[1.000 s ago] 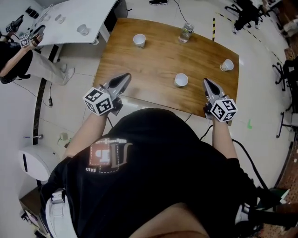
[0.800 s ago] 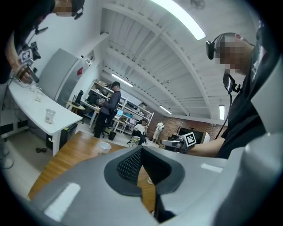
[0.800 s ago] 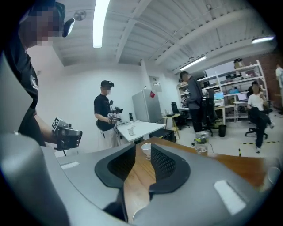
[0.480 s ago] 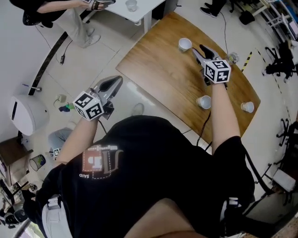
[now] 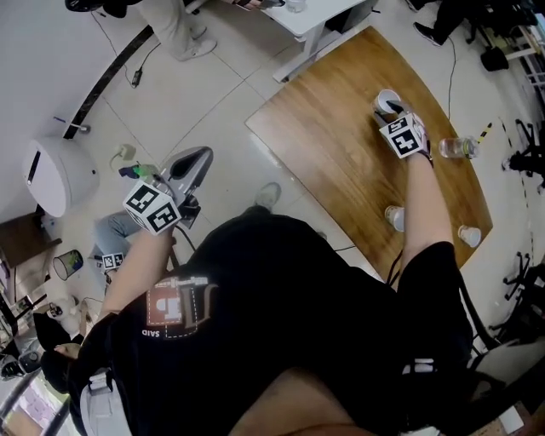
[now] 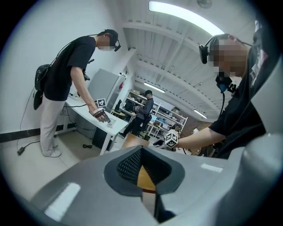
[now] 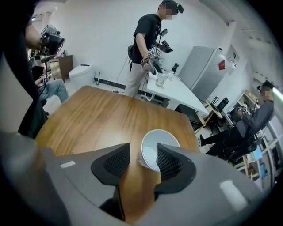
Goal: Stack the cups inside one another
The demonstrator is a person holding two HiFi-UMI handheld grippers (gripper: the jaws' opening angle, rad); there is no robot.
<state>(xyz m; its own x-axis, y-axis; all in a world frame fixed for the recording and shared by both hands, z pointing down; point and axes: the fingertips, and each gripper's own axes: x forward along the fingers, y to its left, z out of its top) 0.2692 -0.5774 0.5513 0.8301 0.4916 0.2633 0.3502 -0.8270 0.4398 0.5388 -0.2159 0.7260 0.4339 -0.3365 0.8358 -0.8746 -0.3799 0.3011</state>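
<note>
Jaws on the right tool (image 7: 143, 153) have just been opening and now stand wide, with a white cup (image 7: 155, 143) between them, not yet pinched. That tool has swung from the desk's (image 5: 341, 119) near edge out to this cup by the far edge. Left tool (image 5: 197, 158) hangs off the desk, closed and empty. The first pick-up looks about to start.

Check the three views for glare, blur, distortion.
Head view: sharp, evenly lit, wide-angle lens bends the table edges. Left gripper view: fisheye vignette, ceiling light blown out. Right gripper view: fisheye vignette, soft glare on the wood left of the cup.
</note>
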